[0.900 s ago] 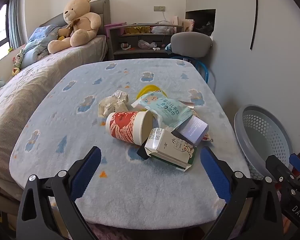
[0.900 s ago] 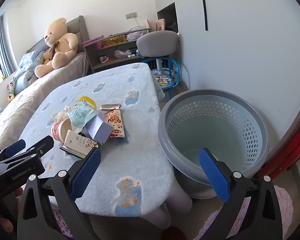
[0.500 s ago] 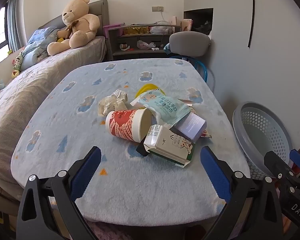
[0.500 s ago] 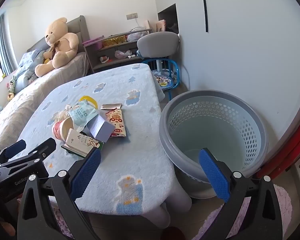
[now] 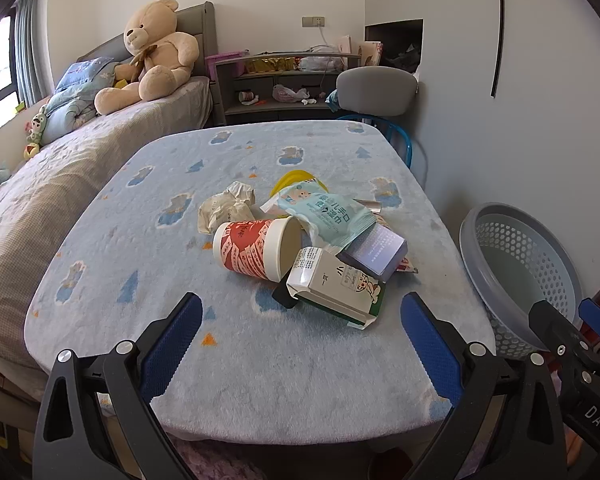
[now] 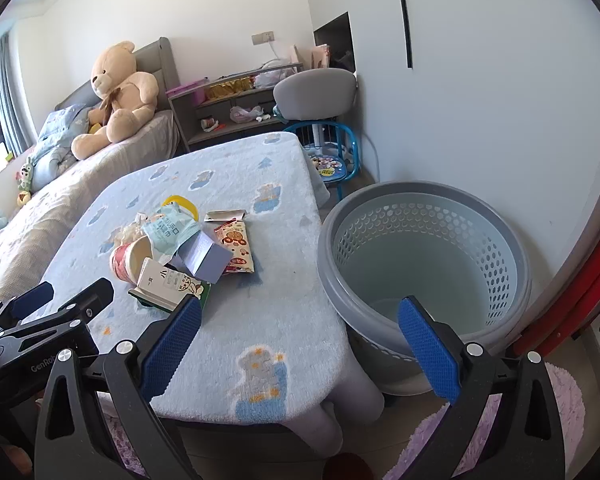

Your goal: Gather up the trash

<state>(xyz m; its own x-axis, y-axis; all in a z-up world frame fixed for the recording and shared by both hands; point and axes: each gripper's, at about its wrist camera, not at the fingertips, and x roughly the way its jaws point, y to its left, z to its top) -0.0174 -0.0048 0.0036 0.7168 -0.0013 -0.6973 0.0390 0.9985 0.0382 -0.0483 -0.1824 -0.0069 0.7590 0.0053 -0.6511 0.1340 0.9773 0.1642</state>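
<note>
A heap of trash lies on the blue-blanketed table (image 5: 148,272): a red paper cup (image 5: 256,248) on its side, a milk carton (image 5: 336,286), a teal wipes pack (image 5: 324,212), a purple box (image 5: 376,250), crumpled paper (image 5: 226,210) and a snack wrapper (image 6: 236,246). A grey perforated bin (image 6: 424,256) stands on the floor right of the table, nothing in it. My left gripper (image 5: 300,332) hangs open near the table's front edge, short of the carton. My right gripper (image 6: 298,336) is open too, straddling the table's corner and the bin's rim.
Along the left runs a bed (image 5: 60,176) with a large teddy bear (image 5: 152,56). A grey shelf unit (image 5: 276,84) and a grey chair (image 5: 376,88) stand behind the table. A purple rug (image 6: 552,412) covers the floor near the bin.
Both grippers have drifted slightly back and up, so the trash heap and bin look a little farther off. Nothing was gripped or shifted.
</note>
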